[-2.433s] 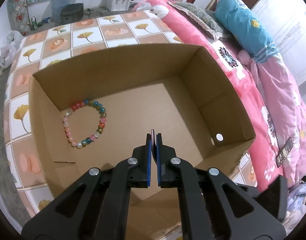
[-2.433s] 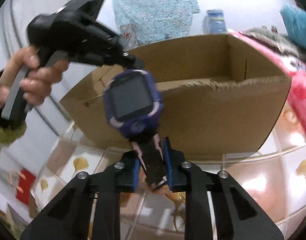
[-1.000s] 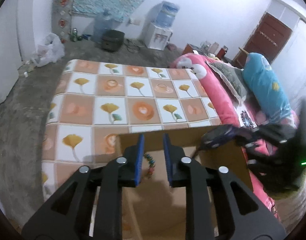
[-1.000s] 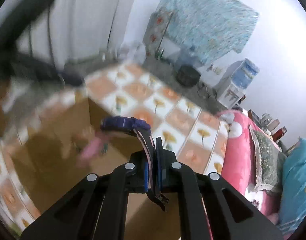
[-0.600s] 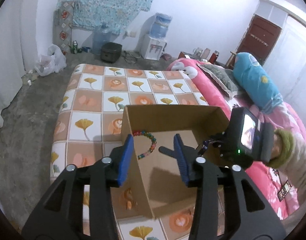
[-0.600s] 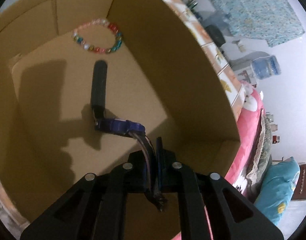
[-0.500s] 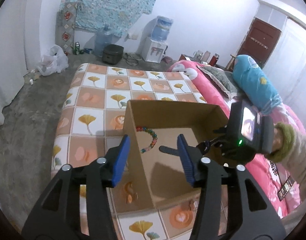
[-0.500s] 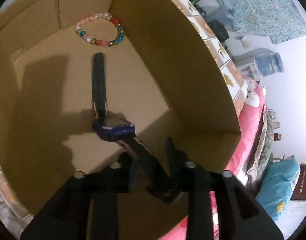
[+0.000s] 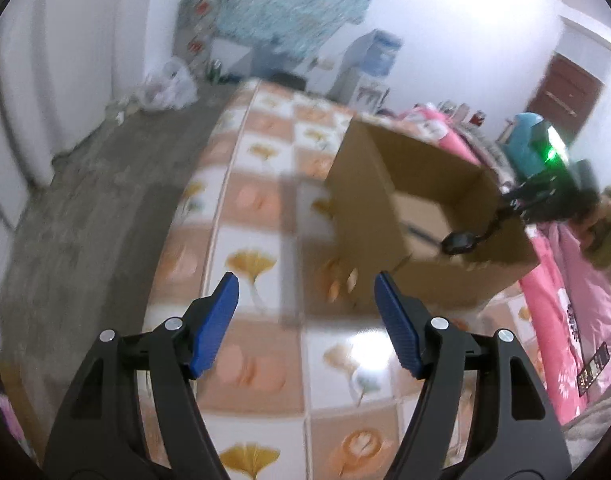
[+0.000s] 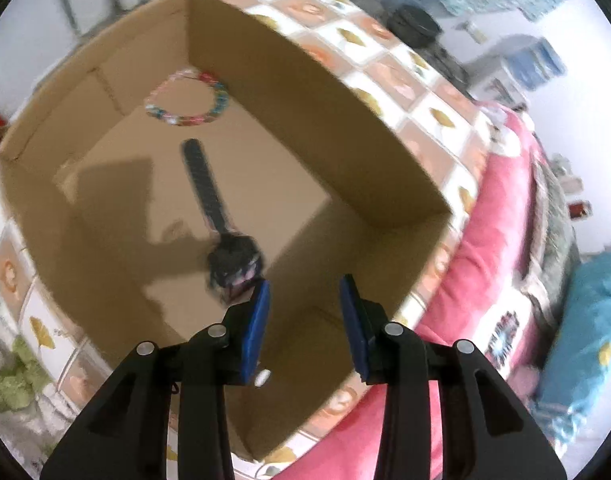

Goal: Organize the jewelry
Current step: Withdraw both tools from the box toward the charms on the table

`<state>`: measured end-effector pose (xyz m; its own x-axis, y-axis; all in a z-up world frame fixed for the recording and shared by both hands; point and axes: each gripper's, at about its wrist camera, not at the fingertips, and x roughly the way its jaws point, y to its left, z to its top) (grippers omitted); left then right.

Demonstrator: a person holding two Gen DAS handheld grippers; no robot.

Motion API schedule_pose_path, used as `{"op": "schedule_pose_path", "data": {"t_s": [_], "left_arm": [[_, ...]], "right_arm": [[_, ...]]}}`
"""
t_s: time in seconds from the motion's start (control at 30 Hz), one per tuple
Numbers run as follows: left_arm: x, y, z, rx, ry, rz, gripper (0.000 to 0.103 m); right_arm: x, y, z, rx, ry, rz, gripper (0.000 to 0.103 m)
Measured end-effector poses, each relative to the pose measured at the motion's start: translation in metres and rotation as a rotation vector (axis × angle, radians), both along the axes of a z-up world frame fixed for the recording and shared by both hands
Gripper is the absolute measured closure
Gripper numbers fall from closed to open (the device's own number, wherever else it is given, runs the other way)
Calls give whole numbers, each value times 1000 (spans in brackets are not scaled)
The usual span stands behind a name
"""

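Now my right gripper (image 10: 304,316) hangs spread and empty over the cardboard box (image 10: 313,92). Inside, the watch (image 10: 233,264) lies toward ten o'clock, its strap running to eleven; the bead bracelet (image 10: 187,99) rests beyond. My left gripper (image 9: 305,320), also spread, is farther off.

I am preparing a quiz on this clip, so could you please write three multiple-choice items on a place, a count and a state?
1. Where does the bead bracelet lie?
A. in a far corner of the box
B. on the pink blanket
C. between the right gripper's pads

2. How many items are inside the box?
A. one
B. two
C. four

3. How is the right gripper?
A. shut on the watch
B. open
C. shut on the bracelet

Answers: 1 A, the bracelet sits by the box's far walls. 2 B, only bracelet and watch show there. 3 B, its pads stand apart with nothing between them.
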<state>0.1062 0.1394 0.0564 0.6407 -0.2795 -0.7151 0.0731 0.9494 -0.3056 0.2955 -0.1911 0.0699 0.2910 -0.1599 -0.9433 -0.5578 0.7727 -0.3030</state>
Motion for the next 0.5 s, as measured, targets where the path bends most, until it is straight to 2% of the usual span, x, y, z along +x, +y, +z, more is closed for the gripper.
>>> {"op": "schedule_pose_path", "data": {"t_s": [0.17,0.27,0.4,0.5], "left_arm": [[-12,8,-23,1,51,26,36],[-16,0,-29,-2,55,1,36],[-25,-24,-37,32,64,-63,36],[-34,-40,-45,48,77,-109,36]], "right_arm": [[9,-13,23,83,-49,-87,67],[9,-8,21,150,-1,-102,67],[6,11,-22,168,169,-92,67],[7,20,-63,108,283,-117,67]]}}
